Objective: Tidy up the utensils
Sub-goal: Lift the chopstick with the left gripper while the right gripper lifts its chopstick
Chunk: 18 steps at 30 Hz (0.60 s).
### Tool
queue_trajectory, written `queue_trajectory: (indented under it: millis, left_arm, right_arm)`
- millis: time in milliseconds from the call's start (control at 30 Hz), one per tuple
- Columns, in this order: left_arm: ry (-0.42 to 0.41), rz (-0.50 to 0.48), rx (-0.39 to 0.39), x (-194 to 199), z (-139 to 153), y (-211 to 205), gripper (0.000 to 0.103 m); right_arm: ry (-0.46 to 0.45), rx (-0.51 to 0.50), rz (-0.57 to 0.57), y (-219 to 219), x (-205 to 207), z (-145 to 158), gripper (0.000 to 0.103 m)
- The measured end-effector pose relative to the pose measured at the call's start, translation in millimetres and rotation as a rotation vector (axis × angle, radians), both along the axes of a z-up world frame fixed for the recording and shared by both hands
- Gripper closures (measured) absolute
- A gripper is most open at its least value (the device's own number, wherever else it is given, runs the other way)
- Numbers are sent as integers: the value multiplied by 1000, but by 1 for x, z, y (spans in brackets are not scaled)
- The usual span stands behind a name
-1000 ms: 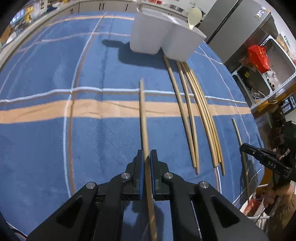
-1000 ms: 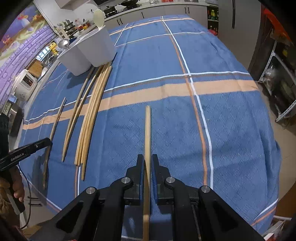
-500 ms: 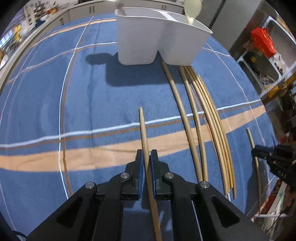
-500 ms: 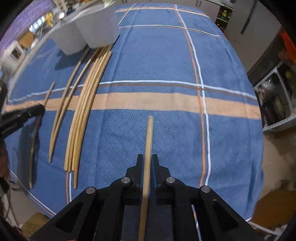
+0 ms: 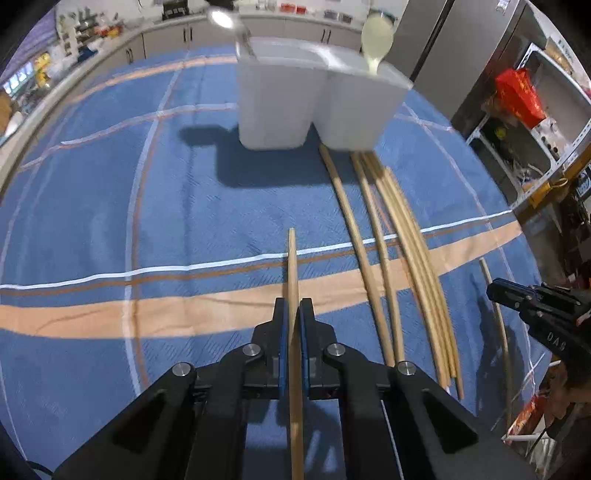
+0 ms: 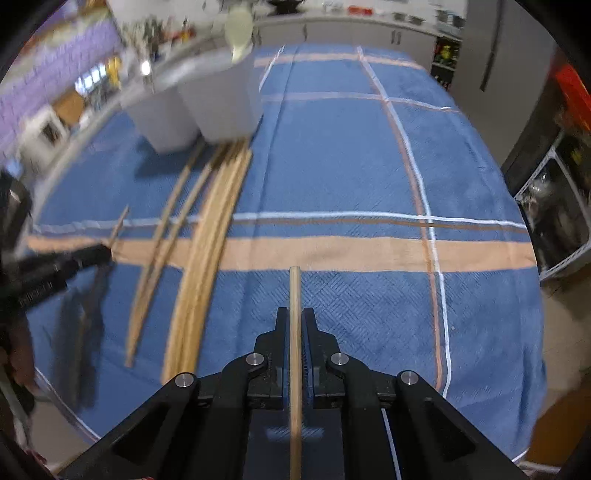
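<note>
Left gripper (image 5: 291, 314): jaws clamped narrow on one wooden chopstick (image 5: 293, 266), tip projecting forward above the cloth. Right gripper (image 6: 294, 321): jaws likewise pinched on a second chopstick (image 6: 294, 291), held clear of the surface. Loose chopsticks (image 5: 402, 240): a bundle lying on the blue plaid tablecloth (image 5: 184, 206), far ends near the white two-compartment holder (image 5: 314, 103). Holder contents: a metal spoon (image 5: 221, 18) and a pale spoon (image 5: 376, 37), upright.
</note>
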<state>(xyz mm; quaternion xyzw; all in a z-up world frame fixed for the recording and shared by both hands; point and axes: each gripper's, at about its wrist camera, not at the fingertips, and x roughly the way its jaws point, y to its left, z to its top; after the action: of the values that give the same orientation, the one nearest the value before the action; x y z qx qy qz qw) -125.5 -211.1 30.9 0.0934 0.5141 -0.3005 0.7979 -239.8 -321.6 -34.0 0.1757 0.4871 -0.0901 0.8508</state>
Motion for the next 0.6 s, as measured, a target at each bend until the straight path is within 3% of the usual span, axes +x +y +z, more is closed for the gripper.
queue_trajectory:
  millis: [233, 600]
  left_arm:
    - [-155, 27, -79, -34, 47, 32, 97]
    - [-286, 80, -237, -80, 110, 74, 97]
  right_arm:
    - [-188, -3, -56, 7, -36, 37, 97]
    - [-415, -35, -78, 21, -91, 102, 97]
